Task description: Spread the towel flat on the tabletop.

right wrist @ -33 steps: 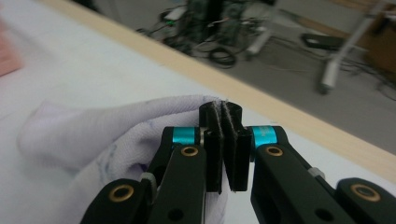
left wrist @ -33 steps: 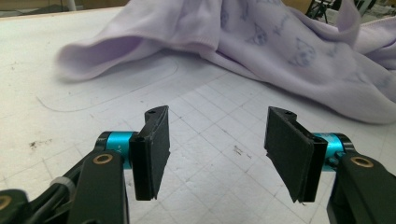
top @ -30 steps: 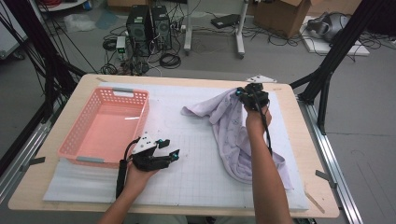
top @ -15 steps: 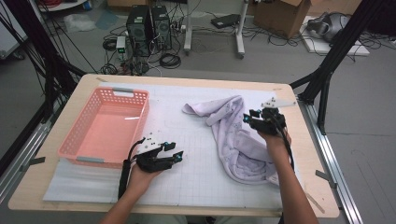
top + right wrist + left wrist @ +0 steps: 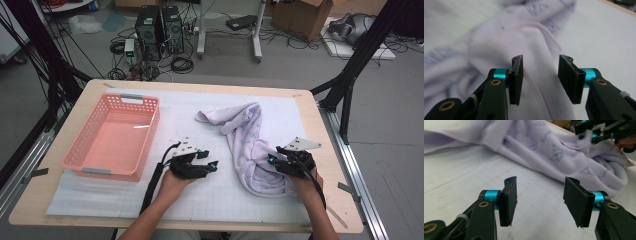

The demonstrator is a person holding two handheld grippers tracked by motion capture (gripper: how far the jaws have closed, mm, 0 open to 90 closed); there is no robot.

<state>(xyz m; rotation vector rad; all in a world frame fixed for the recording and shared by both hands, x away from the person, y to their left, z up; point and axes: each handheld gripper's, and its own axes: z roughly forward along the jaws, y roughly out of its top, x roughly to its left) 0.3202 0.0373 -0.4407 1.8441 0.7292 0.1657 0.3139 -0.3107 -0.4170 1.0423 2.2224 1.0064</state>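
Note:
A lilac printed cloth (image 5: 250,145) lies crumpled on the white mat, right of centre. My right gripper (image 5: 274,156) hovers low over its near right part. Its jaws have just been opening, and in the right gripper view (image 5: 541,77) a seamed fold of the cloth (image 5: 511,40) runs beneath and between them without the pads pressing on it. My left gripper (image 5: 209,159) is on the mat just left of the cloth, pointing at it. Its jaws (image 5: 540,195) have just been opening too, with nothing between them; the cloth (image 5: 554,150) lies a short way ahead.
A pink plastic basket (image 5: 150,135) stands at the left of the white mat (image 5: 190,200) with nothing in it. The wooden table's right edge (image 5: 330,165) is close behind my right hand. Cables, computers and boxes are on the floor beyond the table.
My right gripper came down and toward the near edge, opened and let go of the cloth, which dropped from a raised drape onto the mat. My left gripper slid right toward the cloth.

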